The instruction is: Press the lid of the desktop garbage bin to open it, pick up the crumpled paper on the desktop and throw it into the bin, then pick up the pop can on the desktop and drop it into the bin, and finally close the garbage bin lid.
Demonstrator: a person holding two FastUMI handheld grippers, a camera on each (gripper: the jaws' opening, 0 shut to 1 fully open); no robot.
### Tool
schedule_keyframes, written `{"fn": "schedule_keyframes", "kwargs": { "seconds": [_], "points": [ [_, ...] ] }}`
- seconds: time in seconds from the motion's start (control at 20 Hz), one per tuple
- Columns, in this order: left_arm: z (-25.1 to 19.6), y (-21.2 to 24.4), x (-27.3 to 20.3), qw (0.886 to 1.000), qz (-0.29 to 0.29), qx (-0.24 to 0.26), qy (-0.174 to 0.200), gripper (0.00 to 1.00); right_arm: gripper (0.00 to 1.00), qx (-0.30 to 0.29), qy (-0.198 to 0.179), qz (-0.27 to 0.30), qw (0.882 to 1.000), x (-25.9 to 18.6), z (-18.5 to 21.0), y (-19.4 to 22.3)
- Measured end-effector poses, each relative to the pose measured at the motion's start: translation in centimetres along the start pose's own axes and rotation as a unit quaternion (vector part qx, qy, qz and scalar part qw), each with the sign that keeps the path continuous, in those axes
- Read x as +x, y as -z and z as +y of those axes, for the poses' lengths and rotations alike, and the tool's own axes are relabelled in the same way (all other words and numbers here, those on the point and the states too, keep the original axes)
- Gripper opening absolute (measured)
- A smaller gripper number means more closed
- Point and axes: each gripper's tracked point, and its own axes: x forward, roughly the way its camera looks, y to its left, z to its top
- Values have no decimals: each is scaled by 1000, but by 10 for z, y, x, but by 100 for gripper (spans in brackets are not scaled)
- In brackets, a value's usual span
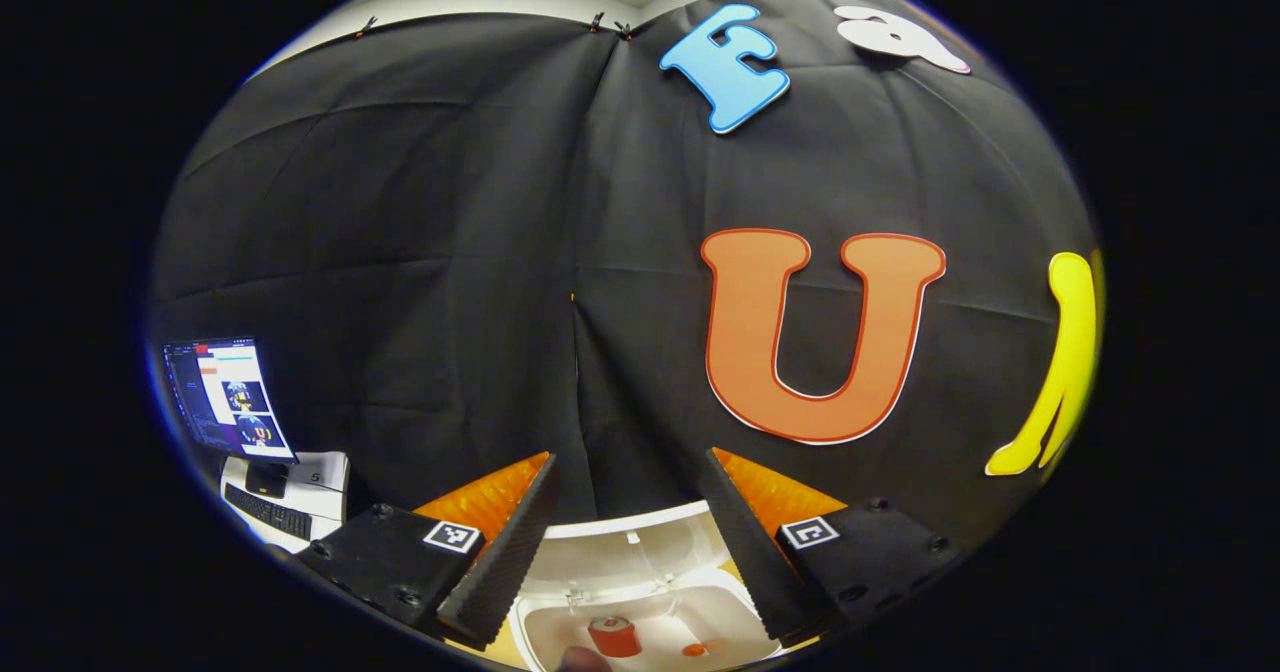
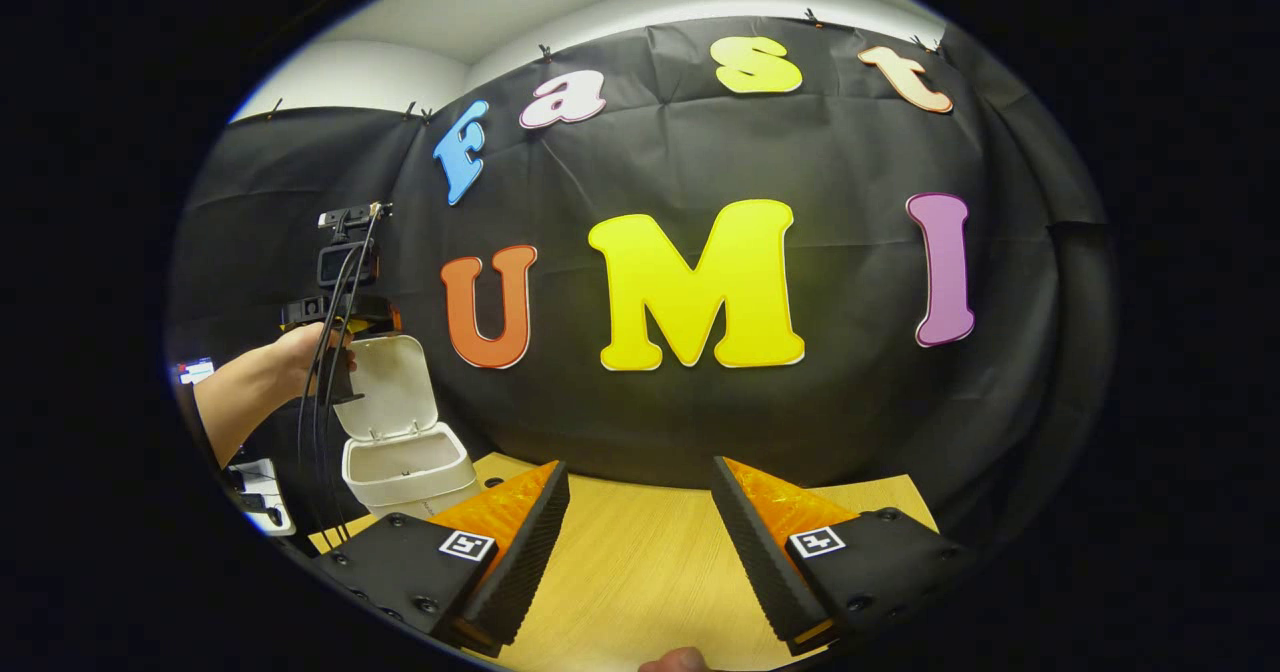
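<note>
Wooden desktop (image 2: 650, 562) carries your white bin (image 2: 410, 467) at its left end, lid (image 2: 392, 387) raised, a red can (image 1: 614, 638) inside. Your left gripper (image 1: 630, 532) hangs above it, your right gripper (image 2: 640, 542) nearby, both with jaws apart.

A small digit "5" stands on the white box (image 1: 318, 474) beside the keyboard (image 1: 266, 511) at the lower left of the left gripper view. The monitor (image 1: 228, 397) above it carries lines of writing too small to make out. Each finger block of the left tool (image 1: 630, 542) and the right tool (image 2: 640, 542) bears a square black-and-white coded marker (image 1: 451, 536), a pattern rather than letters. No brand or label is legible on the can (image 1: 614, 637) inside the bin (image 1: 640, 552).
</note>
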Motion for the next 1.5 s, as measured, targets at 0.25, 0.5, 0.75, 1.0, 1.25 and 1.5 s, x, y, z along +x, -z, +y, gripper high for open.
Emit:
{"fn": "schedule_keyframes", "kwargs": {
  "seconds": [0.25,0.5,0.75,1.0,1.25,1.5],
  "points": [
    [-13,26,-46,999,15,-29,14,93,90,-11,-21,-3,1000,-9,6,8],
    [-30,79,-91,998,46,-39,22,92,90,-26,-33,12,999,-18,-10,26],
    [-35,132,-109,996,72,-48,19,92,91,-57,-13,23,998,-21,-47,44],
    [-38,167,-112,996,82,-20,26,89,91,-45,7,38,998,-27,-66,57],
    [-41,192,-114,995,96,-3,42,92,89,-39,9,37,999,-30,-67,64],
    [-42,201,-112,995,77,23,53,93,91,-7,17,39,999,-29,-69,72]
  ]
}}
